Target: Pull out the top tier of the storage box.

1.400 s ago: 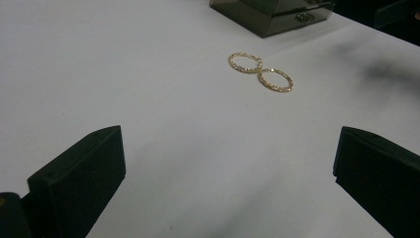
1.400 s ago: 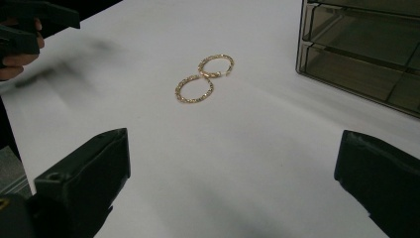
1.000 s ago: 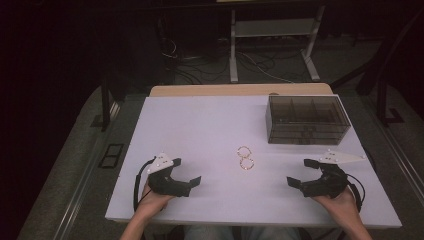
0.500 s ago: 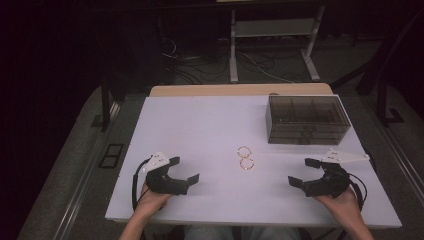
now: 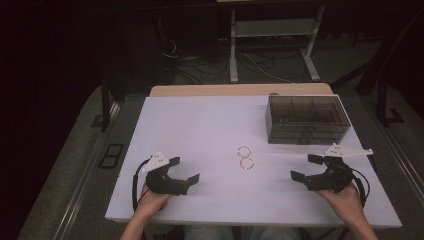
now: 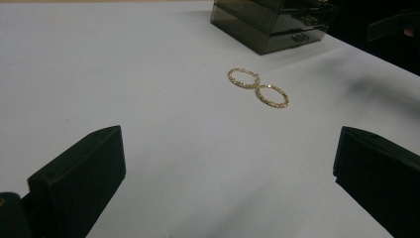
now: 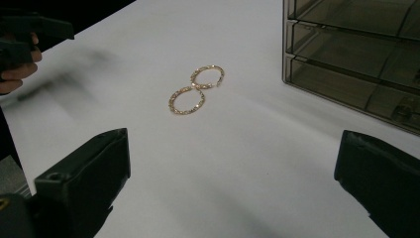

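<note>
Two gold hoop rings (image 5: 245, 157) lie touching each other near the middle of the white table (image 5: 200, 125); they appear again as the gold rings (image 6: 258, 87) and the gold rings (image 7: 196, 89) ahead of each pair of jaws. My left gripper (image 5: 183, 169) rests low at the front left, open, nothing between its jaws. My right gripper (image 5: 307, 167) sits at the front right, also open and empty. Both point inward toward the rings from well apart.
A smoky transparent drawer box (image 5: 306, 119) stands at the back right of the table; in the right gripper view the drawer box (image 7: 361, 54) shows stacked drawers. A wooden strip (image 5: 240, 90) edges the far side. Beyond are a dark floor, cables and a white stand (image 5: 272, 45).
Both grippers shifted only slightly; the right one edged a little to the right. The rings and the box stayed put.
</note>
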`<state>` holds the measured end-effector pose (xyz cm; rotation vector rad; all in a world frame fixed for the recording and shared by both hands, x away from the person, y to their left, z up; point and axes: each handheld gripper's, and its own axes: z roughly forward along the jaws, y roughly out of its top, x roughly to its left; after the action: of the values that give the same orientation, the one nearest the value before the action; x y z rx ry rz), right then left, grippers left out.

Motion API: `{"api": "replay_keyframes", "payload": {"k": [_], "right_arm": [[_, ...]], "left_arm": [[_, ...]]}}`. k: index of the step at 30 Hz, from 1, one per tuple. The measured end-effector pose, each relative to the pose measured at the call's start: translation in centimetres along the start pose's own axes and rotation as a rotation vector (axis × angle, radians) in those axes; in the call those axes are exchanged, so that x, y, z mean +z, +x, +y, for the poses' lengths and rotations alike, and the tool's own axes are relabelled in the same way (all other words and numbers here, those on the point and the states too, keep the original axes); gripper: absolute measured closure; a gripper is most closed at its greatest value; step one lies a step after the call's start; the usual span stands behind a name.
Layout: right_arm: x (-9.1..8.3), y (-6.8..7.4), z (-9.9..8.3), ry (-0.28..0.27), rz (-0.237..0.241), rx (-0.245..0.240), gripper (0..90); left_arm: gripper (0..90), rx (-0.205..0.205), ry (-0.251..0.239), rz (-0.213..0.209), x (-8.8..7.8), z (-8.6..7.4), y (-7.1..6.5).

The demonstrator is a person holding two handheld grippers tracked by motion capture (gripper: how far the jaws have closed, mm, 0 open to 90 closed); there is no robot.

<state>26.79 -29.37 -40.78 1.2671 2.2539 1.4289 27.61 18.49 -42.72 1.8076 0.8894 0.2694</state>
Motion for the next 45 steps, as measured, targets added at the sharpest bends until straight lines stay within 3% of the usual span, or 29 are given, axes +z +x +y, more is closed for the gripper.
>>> {"api": "replay_keyframes", "payload": {"k": [13,28,32,35,45], "right_arm": [[-0.4,-0.9,1.2,0.004,-0.008,0.073,0.3],[-0.7,-2.3,2.3,-0.002,-0.001,0.196,0.3],[-0.6,-2.9,2.3,-0.006,0.010,0.247,0.3],[-0.5,-3.6,2.4,-0.021,0.028,0.321,0.3],[0.1,-5.1,2.4,-0.077,0.063,0.442,0.3]], "left_arm": [[0.0,-0.007,-0.005,0.002,0.0,0.0,0.0],[0.0,-0.009,-0.008,0.005,0.0,0.0,0.1],[0.0,-0.006,-0.005,0.004,0.0,0.0,0.1],[0.0,-0.005,-0.003,0.002,0.0,-0.1,0.1],[0.0,-0.009,-0.008,0.001,0.0,0.0,0.1]]}}
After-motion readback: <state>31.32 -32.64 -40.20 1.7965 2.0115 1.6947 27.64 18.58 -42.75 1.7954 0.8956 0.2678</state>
